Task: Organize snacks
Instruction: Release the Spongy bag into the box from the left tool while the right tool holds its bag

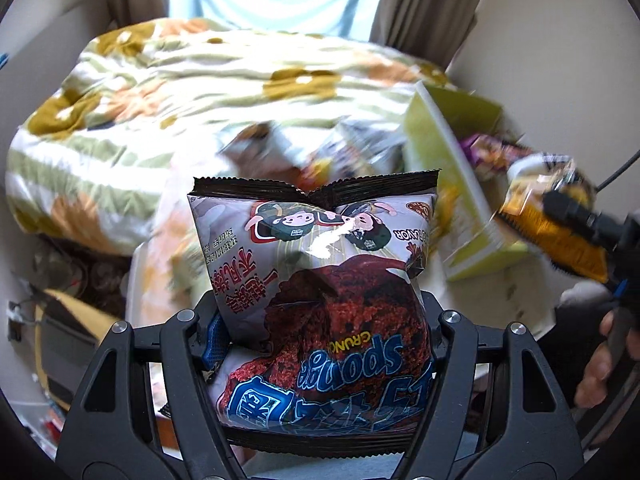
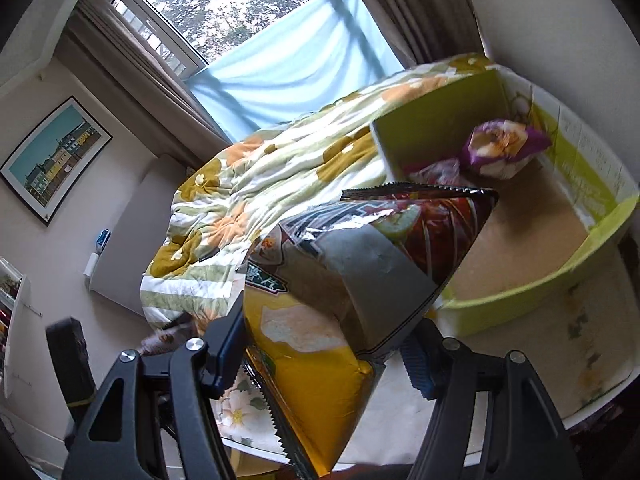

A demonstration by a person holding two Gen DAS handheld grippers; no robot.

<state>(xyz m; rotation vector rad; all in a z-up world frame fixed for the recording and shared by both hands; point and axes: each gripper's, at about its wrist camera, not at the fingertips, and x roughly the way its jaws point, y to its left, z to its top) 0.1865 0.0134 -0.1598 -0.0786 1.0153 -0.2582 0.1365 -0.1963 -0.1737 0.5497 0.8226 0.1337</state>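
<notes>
Right wrist view: right gripper point(image 2: 320, 344) clamps a yellow chip bag point(image 2: 320, 320), the green box point(image 2: 520, 304) near at two o'clock. Left gripper point(image 1: 320, 336) clamps a sponge-snack bag point(image 1: 320, 280), box point(image 1: 460, 184) farther at two o'clock.

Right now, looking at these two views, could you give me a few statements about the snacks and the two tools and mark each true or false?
1. The left tool grips a grey snack bag printed with cartoon faces. True.
2. The right tool holds nothing. False: it is clamped on a yellow snack bag.
3. A purple packet already lies inside the green box. True.
4. The green box has a closed lid. False: its top is open and the inside shows.
5. A flowered quilt lies beyond the box. True.
6. The window is fully covered by dark curtains. False: a light blue cloth hangs over its lower part, and trees show above.
</notes>
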